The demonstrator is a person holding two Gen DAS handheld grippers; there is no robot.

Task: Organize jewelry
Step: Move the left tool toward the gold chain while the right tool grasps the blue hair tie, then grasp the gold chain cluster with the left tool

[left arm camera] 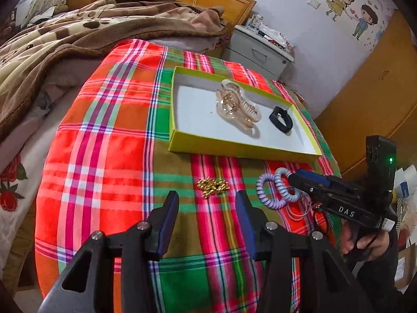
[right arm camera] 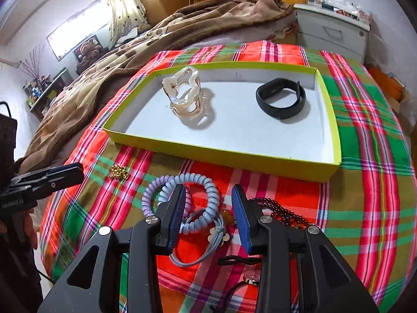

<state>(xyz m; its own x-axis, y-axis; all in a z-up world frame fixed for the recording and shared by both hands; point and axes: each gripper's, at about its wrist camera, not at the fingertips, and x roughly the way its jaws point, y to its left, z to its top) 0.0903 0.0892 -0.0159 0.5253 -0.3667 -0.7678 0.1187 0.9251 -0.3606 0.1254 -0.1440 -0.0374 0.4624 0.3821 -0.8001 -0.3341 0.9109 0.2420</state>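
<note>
right hand-held gripper point(right arm camera: 208, 215): jaws apart, nothing clamped. hangs over the pile just in front of the tray, blue spiral hair tie between the pads but not pinched as far as i can see
left hand-held gripper point(left arm camera: 207, 217): jaws wide apart, empty. points at the gold chain, short of the tray's near wall
tray point(right arm camera: 226, 154): yellow-green shallow box, white floor, sits on the plaid cloth over the bed. landmark for everything below
done, in tray: clear claw clip point(right arm camera: 183, 95) toward the tray's left half, black wristband point(right arm camera: 281, 97) toward its right half. well apart from each other
left, outside tray: gold chain point(left arm camera: 213, 187) in front of the tray's near wall, left end
left, outside tray: lilac spiral hair tie point(right arm camera: 153, 193) and blue spiral hair tie point(right arm camera: 206, 203), overlapping, in front of the near wall, middle
left, outside tray: thin blue elastic with flower charm point(right arm camera: 219, 230), dark bead string point(right arm camera: 281, 210), black cord point(right arm camera: 239, 260), small watch point(right arm camera: 251, 277), all nearer the camera than the spirals
progress: my read, early. two pieces in, about seven still out on the cloth
step in hand: looks like both grippers lining up a pick, right on the spirals, left on the chain
risk: pile is tangled, a pinch on one spiral may drag its neighbour along
</note>
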